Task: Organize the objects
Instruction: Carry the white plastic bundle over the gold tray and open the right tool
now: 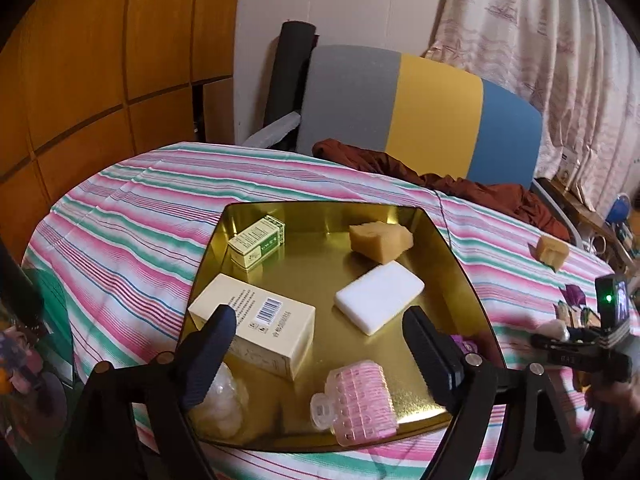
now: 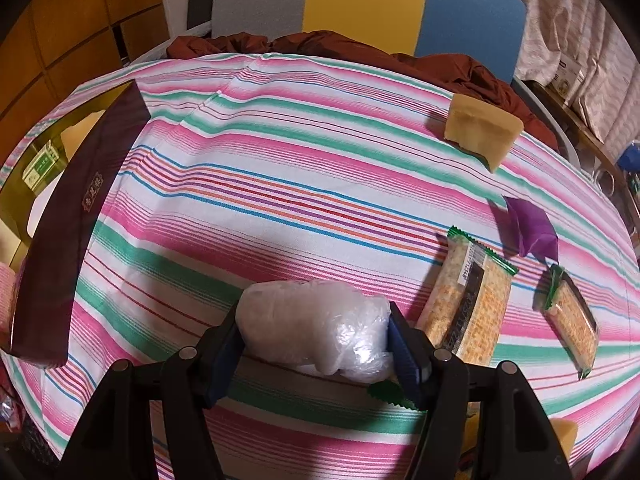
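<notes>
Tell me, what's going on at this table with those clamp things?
A person is tidying small items into a gold tray. The left gripper hangs open over it, holding nothing; boxes, sponges and a pink roller already lie inside. The right gripper is clamped on a plastic-wrapped bundle above the striped tablecloth; snack packets wait beside it.

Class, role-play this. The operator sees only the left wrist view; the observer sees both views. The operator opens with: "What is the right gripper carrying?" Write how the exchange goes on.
Observer: The right gripper has its jaws closed on a crumpled clear plastic bag.
Operator: What is left on the cloth near it?
Observer: A cracker packet lies just right of it, and a second packet further right.
Operator: What does the tray look like outside?
Observer: The tray has a dark maroon outer wall with a small gold emblem.
</notes>
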A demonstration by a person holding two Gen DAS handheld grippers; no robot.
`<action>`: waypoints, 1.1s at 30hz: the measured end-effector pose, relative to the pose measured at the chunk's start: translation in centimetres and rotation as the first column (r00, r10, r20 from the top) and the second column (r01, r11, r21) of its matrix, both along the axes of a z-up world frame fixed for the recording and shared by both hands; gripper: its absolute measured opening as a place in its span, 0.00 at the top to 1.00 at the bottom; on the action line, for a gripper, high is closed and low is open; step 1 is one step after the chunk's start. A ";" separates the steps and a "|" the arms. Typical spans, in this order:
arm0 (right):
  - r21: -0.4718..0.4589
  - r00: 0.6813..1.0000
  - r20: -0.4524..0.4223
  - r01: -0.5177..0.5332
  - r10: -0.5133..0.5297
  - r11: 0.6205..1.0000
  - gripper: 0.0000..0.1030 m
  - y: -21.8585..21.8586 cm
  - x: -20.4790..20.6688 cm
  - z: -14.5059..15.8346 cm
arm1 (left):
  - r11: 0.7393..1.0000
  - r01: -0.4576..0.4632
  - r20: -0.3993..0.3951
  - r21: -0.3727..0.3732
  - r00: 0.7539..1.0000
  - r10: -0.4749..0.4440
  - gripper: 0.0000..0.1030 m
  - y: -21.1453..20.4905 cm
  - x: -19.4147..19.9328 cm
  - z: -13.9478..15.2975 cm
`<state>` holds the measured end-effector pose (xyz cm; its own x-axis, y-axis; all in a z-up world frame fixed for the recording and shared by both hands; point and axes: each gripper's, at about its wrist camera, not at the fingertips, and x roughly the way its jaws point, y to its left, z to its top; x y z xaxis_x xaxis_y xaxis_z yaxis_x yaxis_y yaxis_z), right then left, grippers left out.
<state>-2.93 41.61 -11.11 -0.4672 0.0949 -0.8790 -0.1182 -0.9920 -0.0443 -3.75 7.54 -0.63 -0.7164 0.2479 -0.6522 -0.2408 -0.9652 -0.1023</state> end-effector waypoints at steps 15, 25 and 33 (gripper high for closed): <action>-0.092 0.990 -0.118 -0.083 0.072 0.992 0.36 -5.8 -1.1 5.0 | 1.000 -0.003 0.032 0.010 0.999 0.003 0.10 -0.9 0.4 -0.8; -0.145 0.944 -0.192 -0.296 0.267 0.944 0.36 -15.8 -4.4 8.7 | 0.999 -0.050 0.048 -0.006 0.998 0.050 0.09 -3.1 0.3 -1.6; -0.153 0.919 -0.195 -0.373 0.341 0.915 0.30 -21.7 -7.9 9.6 | 0.998 -0.068 0.048 -0.011 0.997 0.068 0.05 -4.0 0.4 -1.6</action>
<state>-10.83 19.88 -1.51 -0.5759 -0.2606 -0.7748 0.2553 -0.9578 0.1324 -3.40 3.51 -2.19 -0.6988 0.1937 -0.6886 -0.1698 -0.9800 -0.1034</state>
